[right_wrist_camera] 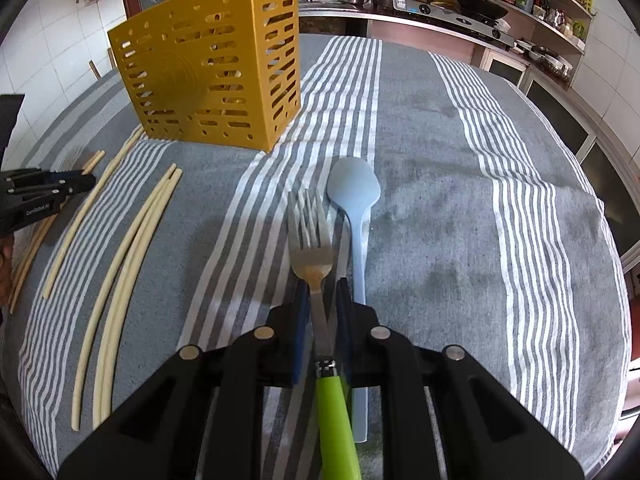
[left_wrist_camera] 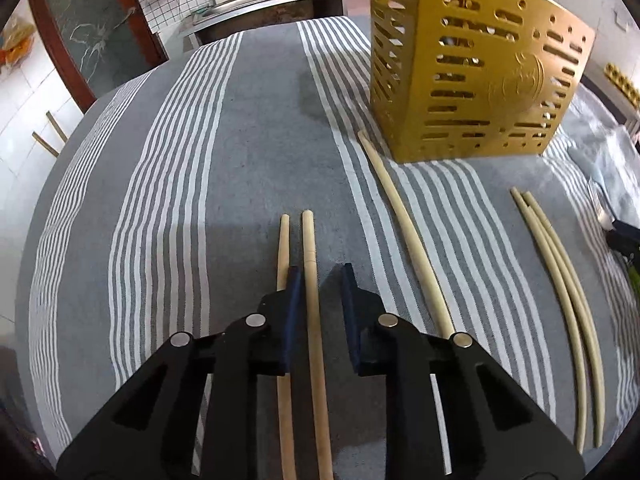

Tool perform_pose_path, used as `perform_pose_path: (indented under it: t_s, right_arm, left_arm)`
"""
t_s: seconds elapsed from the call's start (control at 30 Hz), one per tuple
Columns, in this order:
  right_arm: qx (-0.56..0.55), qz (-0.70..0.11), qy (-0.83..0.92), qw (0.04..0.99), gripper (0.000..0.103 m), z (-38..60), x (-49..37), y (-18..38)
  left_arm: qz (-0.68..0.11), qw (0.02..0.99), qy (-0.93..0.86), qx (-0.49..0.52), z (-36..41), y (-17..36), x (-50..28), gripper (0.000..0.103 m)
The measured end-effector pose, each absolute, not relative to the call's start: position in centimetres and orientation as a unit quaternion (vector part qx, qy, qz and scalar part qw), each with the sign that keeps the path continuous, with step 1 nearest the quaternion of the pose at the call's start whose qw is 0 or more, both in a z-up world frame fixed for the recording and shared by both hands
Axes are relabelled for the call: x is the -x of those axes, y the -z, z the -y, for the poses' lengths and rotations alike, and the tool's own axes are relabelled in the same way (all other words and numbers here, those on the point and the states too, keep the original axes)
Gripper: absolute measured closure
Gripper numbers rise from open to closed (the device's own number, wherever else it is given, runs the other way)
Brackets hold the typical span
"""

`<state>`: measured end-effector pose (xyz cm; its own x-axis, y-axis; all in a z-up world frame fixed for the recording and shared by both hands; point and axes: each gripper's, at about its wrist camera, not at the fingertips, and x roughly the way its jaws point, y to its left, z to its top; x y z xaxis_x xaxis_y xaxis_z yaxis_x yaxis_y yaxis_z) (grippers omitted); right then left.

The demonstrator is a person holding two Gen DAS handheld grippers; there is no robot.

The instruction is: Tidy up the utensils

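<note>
Striped tablecloth [left_wrist_camera: 240,160], chopstick [left_wrist_camera: 314,320] between left jaws

right tool [right_wrist_camera: 322,300] grips fork [right_wrist_camera: 310,236] | blue spoon [right_wrist_camera: 354,196] just beside

holder [right_wrist_camera: 208,76] behind chopsticks [right_wrist_camera: 120,280] | spoon [right_wrist_camera: 356,216] right of fork [right_wrist_camera: 310,236]

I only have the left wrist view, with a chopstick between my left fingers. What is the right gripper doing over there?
Observer: The right gripper is shut on the metal neck of a fork.
Operator: What does that fork look like?
Observer: Metal tines and a bright green handle.
Operator: Is anything lying close to it?
Observer: A light blue spoon lies right beside it, on the side away from the chopsticks, roughly parallel to it.
</note>
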<state>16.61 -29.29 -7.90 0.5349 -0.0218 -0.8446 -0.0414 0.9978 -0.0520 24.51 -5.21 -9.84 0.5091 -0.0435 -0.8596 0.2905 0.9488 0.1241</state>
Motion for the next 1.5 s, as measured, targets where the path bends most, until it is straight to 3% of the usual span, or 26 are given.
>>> perform_pose_path:
  t_s: [0.17,0.27,1.5]
  right_arm:
    - [0.034,-0.491,-0.01,0.87,0.094,29.0,-17.1,7.8]
    - [0.025,-0.489,-0.014,0.872,0.097,29.1,-17.2,7.7]
    - [-0.056,-0.342,-0.058,0.936,0.097,31.0,-13.1,-0.1]
  left_arm:
    - [-0.491,0.855,0.098,-0.135,5.6,9.6,-24.3,0.088]
    - [-0.488,0.859,0.101,-0.122,5.5,9.3,-24.1,0.099]
    - [-0.379,0.914,0.138,-0.042,4.9,1.2,-19.0,0.099]
